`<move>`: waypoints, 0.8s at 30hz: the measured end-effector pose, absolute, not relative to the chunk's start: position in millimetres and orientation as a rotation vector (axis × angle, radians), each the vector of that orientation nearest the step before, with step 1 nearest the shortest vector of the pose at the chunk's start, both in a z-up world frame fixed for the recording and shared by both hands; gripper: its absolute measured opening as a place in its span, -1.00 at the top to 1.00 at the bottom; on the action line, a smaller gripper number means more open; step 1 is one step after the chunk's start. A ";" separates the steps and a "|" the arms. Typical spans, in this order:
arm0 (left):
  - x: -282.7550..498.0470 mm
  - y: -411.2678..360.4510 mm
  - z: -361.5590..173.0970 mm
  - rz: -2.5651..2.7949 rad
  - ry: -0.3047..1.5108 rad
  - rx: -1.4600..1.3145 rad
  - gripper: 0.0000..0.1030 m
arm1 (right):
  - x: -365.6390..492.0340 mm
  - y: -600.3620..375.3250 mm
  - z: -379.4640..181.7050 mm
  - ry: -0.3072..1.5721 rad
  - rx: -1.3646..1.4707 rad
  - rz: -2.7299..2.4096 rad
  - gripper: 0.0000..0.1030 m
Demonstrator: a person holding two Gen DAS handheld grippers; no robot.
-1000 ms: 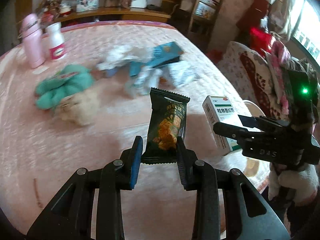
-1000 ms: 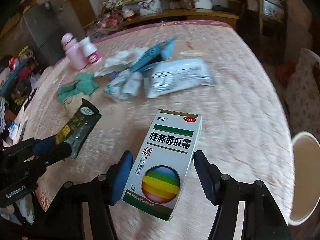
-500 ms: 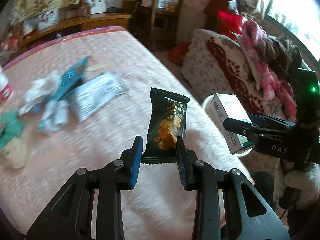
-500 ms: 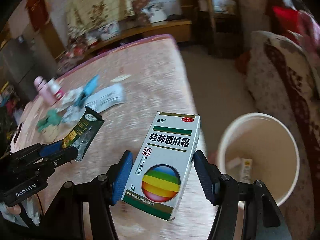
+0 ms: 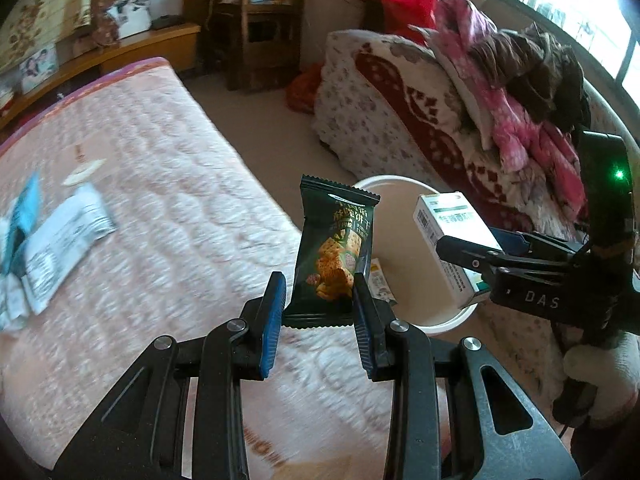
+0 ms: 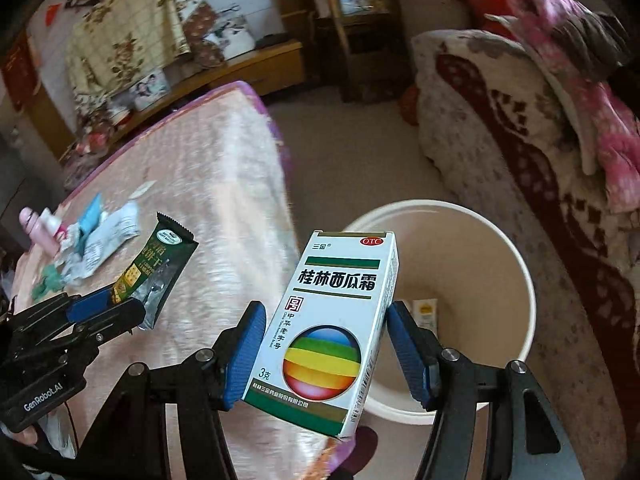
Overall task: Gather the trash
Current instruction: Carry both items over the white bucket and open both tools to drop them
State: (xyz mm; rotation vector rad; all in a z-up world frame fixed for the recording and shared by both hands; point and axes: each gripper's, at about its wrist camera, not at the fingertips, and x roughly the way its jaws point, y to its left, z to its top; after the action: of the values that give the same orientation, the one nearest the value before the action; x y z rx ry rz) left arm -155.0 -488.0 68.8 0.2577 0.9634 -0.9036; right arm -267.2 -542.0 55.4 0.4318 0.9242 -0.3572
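Note:
My left gripper [image 5: 319, 300] is shut on a dark green cracker packet [image 5: 334, 248], held upright over the bed's edge, just short of the cream bin [image 5: 404, 208]. My right gripper [image 6: 326, 344] is shut on a white medicine box [image 6: 332, 320] with a rainbow ball on its front, held at the near rim of the bin [image 6: 508, 264]. From the right wrist view, the left gripper [image 6: 116, 304] and its packet [image 6: 160, 268] show at the left. In the left wrist view the right gripper [image 5: 480, 248] and box [image 5: 448, 232] show at the right. A small packet [image 6: 425, 312] lies inside the bin.
The pink quilted bed [image 5: 140, 184] still carries several wrappers and tissues [image 5: 52, 240] and a pink bottle [image 6: 36, 228] at its far left. A patterned sofa piled with clothes [image 5: 460, 112] stands behind the bin. Bare floor [image 6: 352, 160] runs between bed and sofa.
Both grippers have swung to the right, from over the bed to its edge by the bin, each still holding its item. The bin has come into view.

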 end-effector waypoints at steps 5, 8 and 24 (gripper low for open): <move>-161.4 -518.0 59.7 -0.921 0.980 0.287 0.42 | -276.5 -566.8 40.1 0.939 0.470 -0.402 -0.18; -163.8 -530.9 55.6 -0.932 0.992 0.295 0.41 | -279.0 -576.6 33.3 0.949 0.479 -0.427 -0.18; -163.4 -562.5 35.7 -1.004 1.060 0.252 -0.02 | -290.9 -606.1 6.8 0.970 0.545 -0.508 -0.19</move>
State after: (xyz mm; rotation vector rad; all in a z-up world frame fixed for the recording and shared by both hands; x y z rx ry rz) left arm -163.4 -562.5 35.7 0.2522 1.0603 -1.0041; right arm -290.9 -606.1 6.8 0.5445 0.9704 -0.5076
